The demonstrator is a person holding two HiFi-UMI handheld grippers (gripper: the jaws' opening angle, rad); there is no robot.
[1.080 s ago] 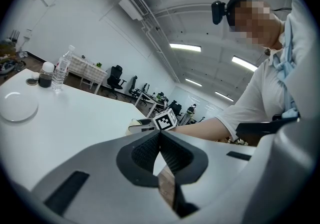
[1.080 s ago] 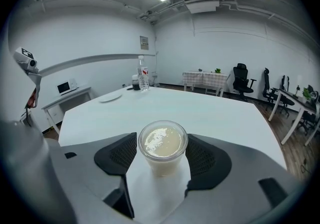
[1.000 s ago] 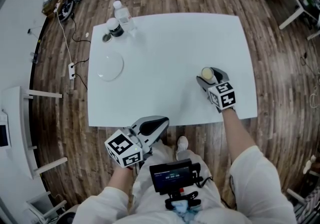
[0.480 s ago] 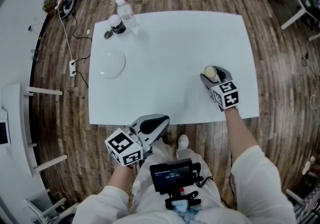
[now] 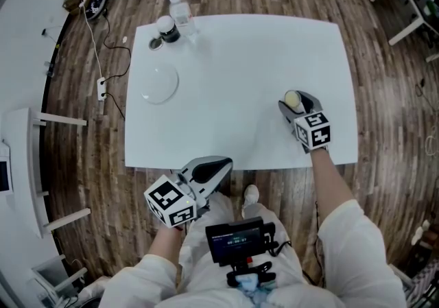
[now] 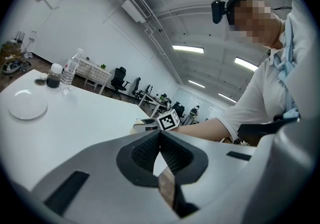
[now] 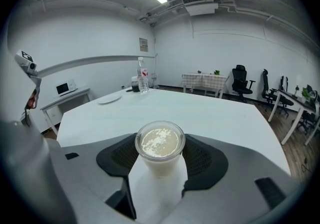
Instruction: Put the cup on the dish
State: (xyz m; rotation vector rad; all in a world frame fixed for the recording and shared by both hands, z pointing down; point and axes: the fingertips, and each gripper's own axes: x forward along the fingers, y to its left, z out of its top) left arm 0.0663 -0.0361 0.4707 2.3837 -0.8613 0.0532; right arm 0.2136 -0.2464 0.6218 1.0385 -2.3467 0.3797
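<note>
Clear cup [image 7: 160, 144], milky liquid inside — seemingly clamped in jaws of right gripper [image 7: 161, 162]; left gripper [image 6: 160, 139], jaws together.

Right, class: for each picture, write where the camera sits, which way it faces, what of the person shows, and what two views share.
Head view: on the person's head, facing steeply down at the table; both forearms, lap, left gripper and right gripper show.
Left gripper view: on the left gripper, facing across the table past its closed jaws; torso and right arm show.
Right gripper view: on the right gripper, facing the cup between its jaws, dish beyond; person at left edge.
Shared: dish and bottle appear in all three.
</note>
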